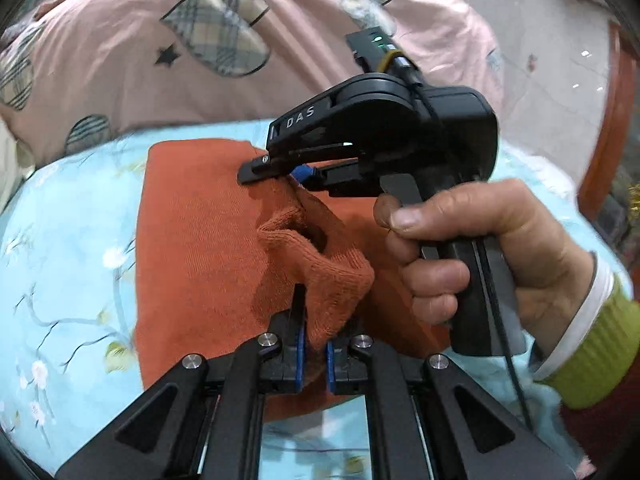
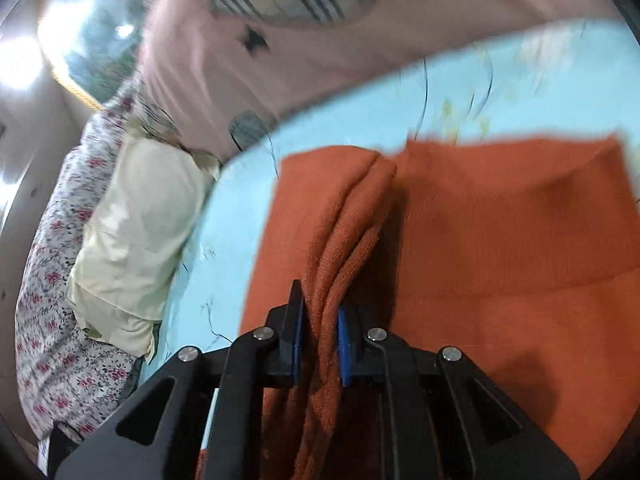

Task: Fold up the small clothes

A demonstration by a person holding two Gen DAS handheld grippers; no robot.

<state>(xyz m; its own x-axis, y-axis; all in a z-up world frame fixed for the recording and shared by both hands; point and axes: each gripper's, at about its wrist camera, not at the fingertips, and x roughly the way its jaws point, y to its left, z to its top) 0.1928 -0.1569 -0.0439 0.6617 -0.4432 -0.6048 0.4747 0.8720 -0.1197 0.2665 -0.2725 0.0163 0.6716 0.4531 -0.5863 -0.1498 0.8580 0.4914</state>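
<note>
An orange knit garment (image 1: 200,248) lies on the light blue floral bedsheet (image 1: 72,248). My left gripper (image 1: 314,344) is shut on a bunched fold of the garment at its near edge. My right gripper (image 1: 296,174) shows in the left wrist view, held by a hand, and is shut on the garment's far part, lifting a ridge of cloth. In the right wrist view the right gripper (image 2: 320,344) pinches a thick fold of the orange garment (image 2: 500,240) between its blue pads (image 2: 343,344).
A pink quilt with plaid hearts (image 1: 168,60) is heaped behind the garment. A pale yellow pillow (image 2: 136,240) and a floral pillow (image 2: 52,340) lie at the left in the right wrist view. A red wooden bed frame (image 1: 616,128) is at the right.
</note>
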